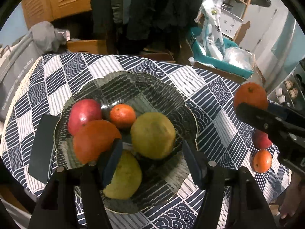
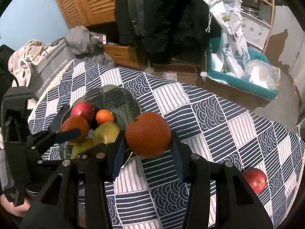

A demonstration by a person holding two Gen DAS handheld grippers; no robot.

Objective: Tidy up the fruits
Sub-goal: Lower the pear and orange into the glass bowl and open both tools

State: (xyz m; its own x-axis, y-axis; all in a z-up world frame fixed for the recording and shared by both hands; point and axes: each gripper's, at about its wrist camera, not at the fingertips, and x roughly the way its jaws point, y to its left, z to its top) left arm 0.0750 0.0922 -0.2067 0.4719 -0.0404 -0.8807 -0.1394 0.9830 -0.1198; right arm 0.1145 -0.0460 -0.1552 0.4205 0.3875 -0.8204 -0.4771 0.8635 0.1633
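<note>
Both tongs hang over the patterned tablecloth. Right gripper is clenched on a round, dull-skinned orange, lifted just beside the glass bowl. Left gripper stands released above the bowl, jaws apart around nothing. Inside lie a red apple, a mandarin, an orange and two yellow-green pears.
</note>
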